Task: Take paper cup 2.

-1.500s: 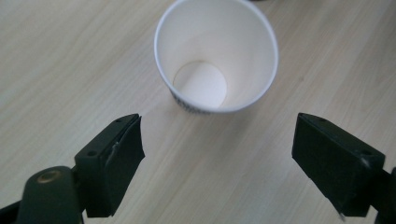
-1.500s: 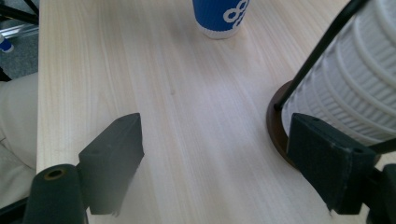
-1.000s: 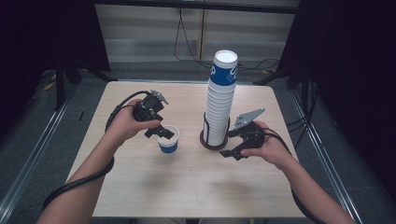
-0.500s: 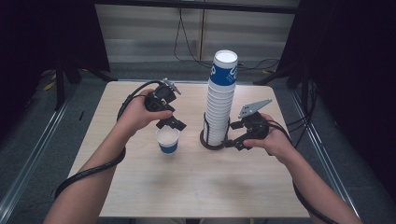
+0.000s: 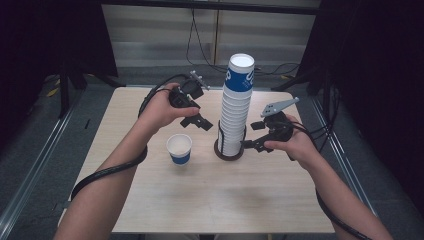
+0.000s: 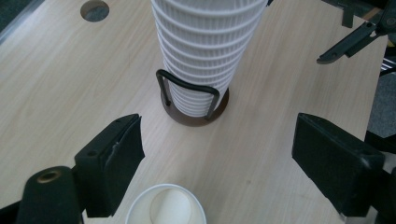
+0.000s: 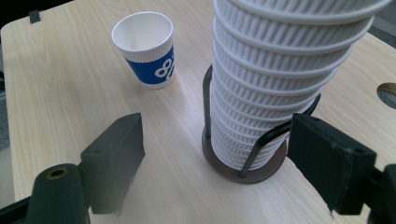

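The wooden surface (image 5: 150, 200) carries a tall stack of cups (image 5: 236, 107) standing upside down in a dark wire holder (image 5: 229, 150) near its centre, and this tower is the biggest hazard: it rises high above its small base and would topple if pushed sideways above the wire loops. A single cup (image 5: 179, 149) with a blue band stands upright and alone at about nine o'clock from the holder, near it but not touching. The right gripper (image 5: 250, 144) sits at three o'clock from the holder, fingers spread wide and gripping nothing, its tips just beside the base; in its own view the holder lies between the two open fingers (image 7: 116, 154). If they close on the ribbed cups rather than on the holder, they could dent the paper or tilt the stack out of its wire loops. The left gripper (image 5: 197, 122) hovers at about ten o'clock from the holder, above and behind the single cup, fingers (image 6: 114, 154) also wide open and empty. Reaching for the top of the stack from this angle, it could brush the tower's side, and a downward sweep could tip the light single cup.
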Demonstrator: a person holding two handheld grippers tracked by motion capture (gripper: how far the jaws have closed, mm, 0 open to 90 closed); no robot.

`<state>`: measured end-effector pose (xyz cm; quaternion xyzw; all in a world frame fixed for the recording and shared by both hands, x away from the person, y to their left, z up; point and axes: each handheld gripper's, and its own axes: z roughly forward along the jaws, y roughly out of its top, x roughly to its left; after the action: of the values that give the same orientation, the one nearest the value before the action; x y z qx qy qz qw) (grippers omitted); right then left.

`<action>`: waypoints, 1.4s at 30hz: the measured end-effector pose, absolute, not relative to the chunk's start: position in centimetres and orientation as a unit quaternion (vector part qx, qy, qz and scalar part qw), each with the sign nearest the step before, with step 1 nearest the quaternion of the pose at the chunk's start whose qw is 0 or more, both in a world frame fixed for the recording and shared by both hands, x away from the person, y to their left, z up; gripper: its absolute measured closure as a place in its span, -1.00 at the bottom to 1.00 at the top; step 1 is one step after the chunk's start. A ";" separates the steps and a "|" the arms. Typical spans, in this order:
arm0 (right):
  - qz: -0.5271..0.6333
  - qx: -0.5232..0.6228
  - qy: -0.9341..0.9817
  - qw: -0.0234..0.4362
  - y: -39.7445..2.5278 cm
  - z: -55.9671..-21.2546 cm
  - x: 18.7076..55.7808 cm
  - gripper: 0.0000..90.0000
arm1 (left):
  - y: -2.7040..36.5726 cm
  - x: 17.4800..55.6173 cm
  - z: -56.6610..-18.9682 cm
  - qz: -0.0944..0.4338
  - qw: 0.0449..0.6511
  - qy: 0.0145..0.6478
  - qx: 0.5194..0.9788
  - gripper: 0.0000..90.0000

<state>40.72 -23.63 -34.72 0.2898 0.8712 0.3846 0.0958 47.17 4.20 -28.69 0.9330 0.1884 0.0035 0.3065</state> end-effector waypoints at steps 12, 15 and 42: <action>0.390 0.300 0.864 0.105 -23.7 -34.0 41.5 -0.60 | 3.3 48.0 -27.1 0.012 0.320 0.188 0.929 -0.64; 0.393 0.301 0.862 0.106 -23.7 -33.7 41.8 -0.61 | 3.0 48.2 -26.5 0.013 0.321 0.184 0.929 -0.64; 0.399 0.305 0.855 0.128 -23.1 -31.4 43.7 -0.62 | -0.6 50.1 -23.7 0.027 0.386 0.184 0.904 -0.69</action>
<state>43.70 -23.07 -31.44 0.3047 0.8554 0.3990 0.1278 50.15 -0.65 -23.68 0.9036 0.1842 0.0265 0.3858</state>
